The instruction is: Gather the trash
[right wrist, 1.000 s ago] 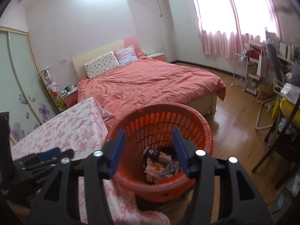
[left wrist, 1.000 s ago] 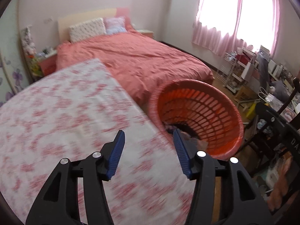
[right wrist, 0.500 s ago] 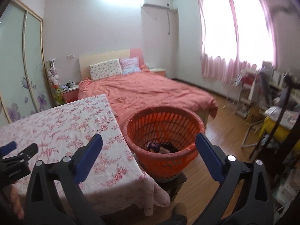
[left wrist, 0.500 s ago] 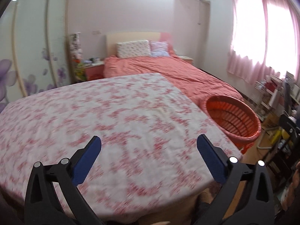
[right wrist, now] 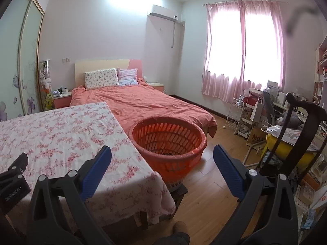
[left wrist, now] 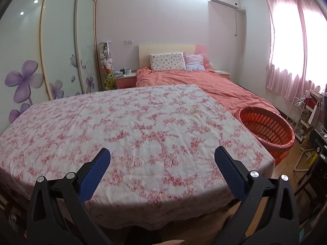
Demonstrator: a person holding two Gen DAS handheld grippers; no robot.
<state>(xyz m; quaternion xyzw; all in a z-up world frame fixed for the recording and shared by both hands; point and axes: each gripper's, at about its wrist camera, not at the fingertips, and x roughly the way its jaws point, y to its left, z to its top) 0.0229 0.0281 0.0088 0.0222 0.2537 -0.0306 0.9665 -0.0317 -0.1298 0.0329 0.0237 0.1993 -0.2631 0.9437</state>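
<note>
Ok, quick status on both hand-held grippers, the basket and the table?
left hand-held gripper: open, holding nothing, above the table.
right hand-held gripper: open, holding nothing.
orange basket: upright beside the table, dark items just visible at the bottom.
table: covered by floral cloth, no trash visible on it.

This is a bedroom in a home. A double bed with a coral-pink duvet [right wrist: 143,104] and two patterned pillows [right wrist: 101,78] stands against the far wall, flanked by a pink bedside cabinet [left wrist: 125,81]. Frosted sliding wardrobe doors printed with purple flowers [left wrist: 40,61] line one side, and sheer pink curtains [right wrist: 241,51] cover the window. A white wall-mounted air conditioner [right wrist: 162,14] hangs above, over a wooden plank floor [right wrist: 214,194].
</note>
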